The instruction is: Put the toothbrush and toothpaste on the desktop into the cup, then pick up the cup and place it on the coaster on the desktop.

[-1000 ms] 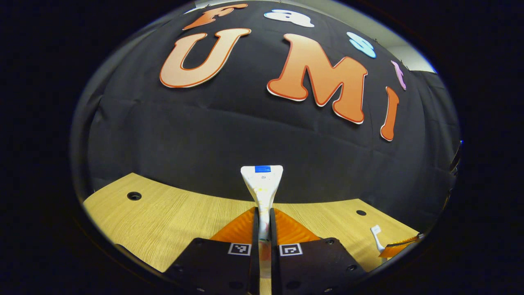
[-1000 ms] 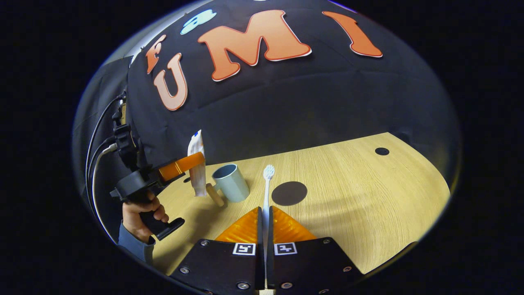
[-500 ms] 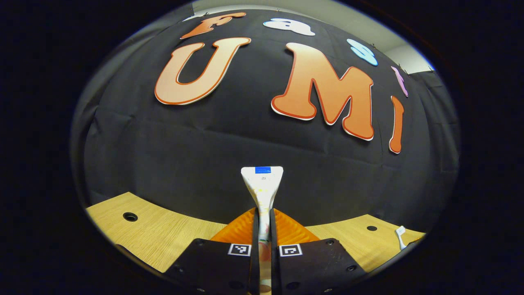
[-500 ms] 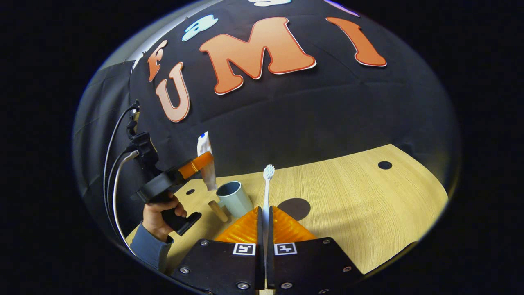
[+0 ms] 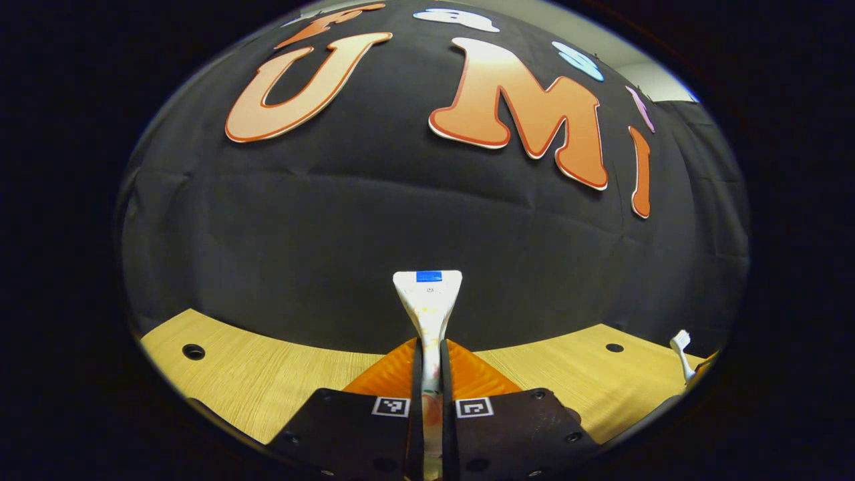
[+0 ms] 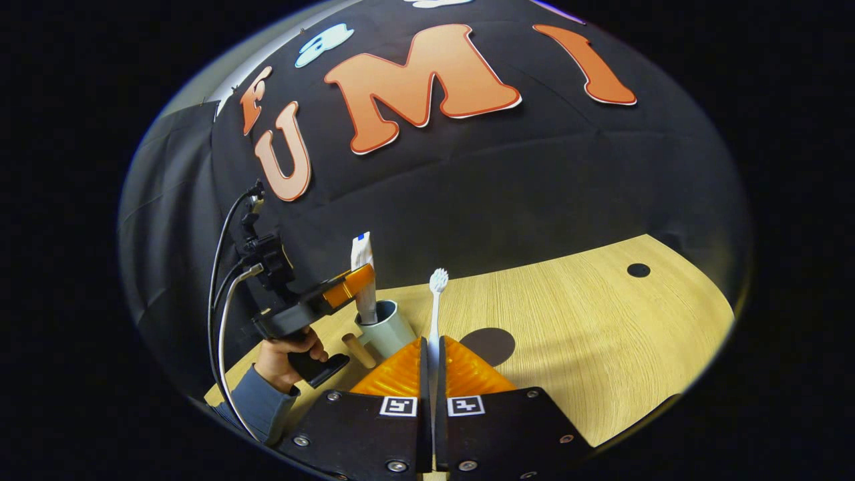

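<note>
**tubewatcher:** Over at the cup (image 6: 386, 329), the left gripper (image 6: 352, 286) is clenched on the toothpaste tube (image 6: 364, 280), upright, lower end just inside the rim. Let go crooked and I reckon it tips the cup or flops out onto the tabletop (image 6: 588, 314).

**brushfan:** Yep. Right gripper (image 6: 431, 357) is clamped on the toothbrush (image 6: 436, 304), bristles up, near the cup. Bringing it in now could knock the tube. The coaster (image 6: 491, 342) sits just beside.
</note>
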The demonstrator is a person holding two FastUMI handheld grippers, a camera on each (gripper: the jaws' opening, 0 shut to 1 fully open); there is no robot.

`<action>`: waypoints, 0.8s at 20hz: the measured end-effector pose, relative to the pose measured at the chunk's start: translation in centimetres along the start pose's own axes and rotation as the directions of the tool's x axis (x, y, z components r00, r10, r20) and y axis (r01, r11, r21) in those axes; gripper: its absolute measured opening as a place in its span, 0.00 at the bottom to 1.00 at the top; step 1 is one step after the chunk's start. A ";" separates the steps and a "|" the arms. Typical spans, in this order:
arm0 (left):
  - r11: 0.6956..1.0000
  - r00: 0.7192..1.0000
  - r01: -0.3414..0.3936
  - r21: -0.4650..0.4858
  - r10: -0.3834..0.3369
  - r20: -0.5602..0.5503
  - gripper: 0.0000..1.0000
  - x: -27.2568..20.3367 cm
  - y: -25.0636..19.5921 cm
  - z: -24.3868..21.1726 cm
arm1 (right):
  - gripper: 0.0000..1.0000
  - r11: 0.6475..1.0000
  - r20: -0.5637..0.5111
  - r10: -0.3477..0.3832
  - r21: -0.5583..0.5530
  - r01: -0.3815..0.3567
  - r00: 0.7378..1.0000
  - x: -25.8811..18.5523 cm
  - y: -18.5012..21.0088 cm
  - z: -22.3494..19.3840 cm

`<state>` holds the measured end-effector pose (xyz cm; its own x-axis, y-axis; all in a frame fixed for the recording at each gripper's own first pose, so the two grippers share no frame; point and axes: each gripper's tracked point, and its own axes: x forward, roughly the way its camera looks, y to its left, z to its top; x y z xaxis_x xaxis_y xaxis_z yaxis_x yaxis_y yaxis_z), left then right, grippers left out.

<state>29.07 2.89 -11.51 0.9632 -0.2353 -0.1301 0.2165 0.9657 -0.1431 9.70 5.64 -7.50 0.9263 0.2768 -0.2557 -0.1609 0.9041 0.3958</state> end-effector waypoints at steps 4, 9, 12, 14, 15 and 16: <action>0.999 0.999 0.034 -0.020 -0.035 -0.029 0.13 -0.2 -0.1 -1.4 | 0.02 1.000 0.009 0.003 0.004 -0.003 1.000 0.9 0.3 0.6; 0.999 0.991 0.021 -0.050 -0.027 -0.131 0.38 -1.7 0.0 -3.6 | 0.02 0.999 0.030 0.032 -0.006 -0.032 0.999 1.3 1.7 1.7; 0.998 0.990 0.011 -0.056 -0.019 -0.141 0.41 -3.4 0.2 -3.7 | 0.02 0.998 0.044 0.060 -0.016 -0.059 0.997 1.6 2.8 2.2; 0.999 0.987 0.013 -0.041 -0.019 -0.157 0.58 -4.6 0.2 -3.8 | 0.02 0.997 0.043 0.071 -0.005 -0.071 0.997 1.9 3.3 2.2; 1.000 0.987 0.009 -0.028 -0.013 -0.160 0.68 -5.0 0.4 -3.9 | 0.02 0.997 0.044 0.075 -0.003 -0.075 0.996 2.2 3.4 2.3; 1.000 0.988 0.005 -0.017 -0.008 -0.156 0.74 -5.6 0.5 -3.7 | 0.02 0.997 0.049 0.079 -0.005 -0.079 0.996 2.3 3.7 2.4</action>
<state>23.24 4.31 -14.48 0.9247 -0.2570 -0.2808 0.2188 0.9625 -0.1604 12.02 8.86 -4.52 0.9263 0.3309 -0.1800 -0.2352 0.8813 0.4099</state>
